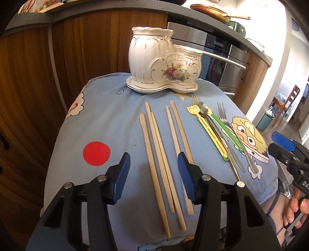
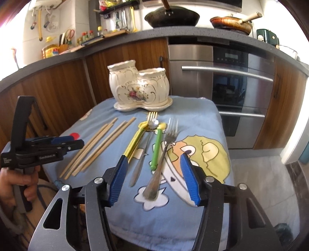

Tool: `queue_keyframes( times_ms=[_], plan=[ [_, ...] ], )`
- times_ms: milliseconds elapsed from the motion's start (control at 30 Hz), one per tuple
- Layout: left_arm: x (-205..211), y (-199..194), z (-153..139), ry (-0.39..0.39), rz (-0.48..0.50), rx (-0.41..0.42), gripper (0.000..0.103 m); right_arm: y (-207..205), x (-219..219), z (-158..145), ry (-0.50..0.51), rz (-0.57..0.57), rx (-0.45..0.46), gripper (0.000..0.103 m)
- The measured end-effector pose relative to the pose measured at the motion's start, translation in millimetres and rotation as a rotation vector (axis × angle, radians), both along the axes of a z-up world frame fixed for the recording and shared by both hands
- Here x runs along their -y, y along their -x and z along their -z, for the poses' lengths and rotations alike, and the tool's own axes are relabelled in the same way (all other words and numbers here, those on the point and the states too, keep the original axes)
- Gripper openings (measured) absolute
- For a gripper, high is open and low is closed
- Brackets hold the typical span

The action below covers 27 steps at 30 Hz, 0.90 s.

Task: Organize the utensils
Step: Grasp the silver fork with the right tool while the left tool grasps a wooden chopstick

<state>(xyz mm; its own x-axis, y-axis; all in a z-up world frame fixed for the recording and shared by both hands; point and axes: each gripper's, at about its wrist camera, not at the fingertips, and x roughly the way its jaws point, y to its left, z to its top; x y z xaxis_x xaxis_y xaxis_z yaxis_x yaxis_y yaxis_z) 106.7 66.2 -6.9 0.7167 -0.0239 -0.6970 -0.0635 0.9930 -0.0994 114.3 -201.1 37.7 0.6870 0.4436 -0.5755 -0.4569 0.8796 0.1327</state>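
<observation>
Chopsticks lie in a row near the middle of the desk, forks toward its right edge. We hold the left hand-held gripper and right hand-held gripper half open, gripping nothing, above them. We cannot see inside the white holder at the far edge.

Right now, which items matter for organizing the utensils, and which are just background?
Job:
wooden chopsticks
metal forks
yellow-handled utensil
green-handled utensil
ceramic two-cup holder

Background:
oven
black wok
frying pan
cartoon tablecloth
</observation>
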Motion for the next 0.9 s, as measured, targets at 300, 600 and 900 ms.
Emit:
queue_keyframes(
  times_ms=[300, 600, 900],
  plan=[
    [-1.8, -8.4, 6.5, 0.011, -0.012, -0.03, 0.034, -52.1, -15.0, 16.8, 0.088, -0.018, -0.091, 0.03],
    [-4.6, -16.5, 10.7, 0.018, -0.012, -0.061, 0.028, -72.0, -20.9, 32.7, 0.119, -0.033, -0.156, 0.024],
    [-6.2, -29.1, 10.3, -0.006, -0.01, -0.073, 0.028, -85.4, -24.7, 34.2, 0.133, -0.066, -0.189, 0.022]
  ],
)
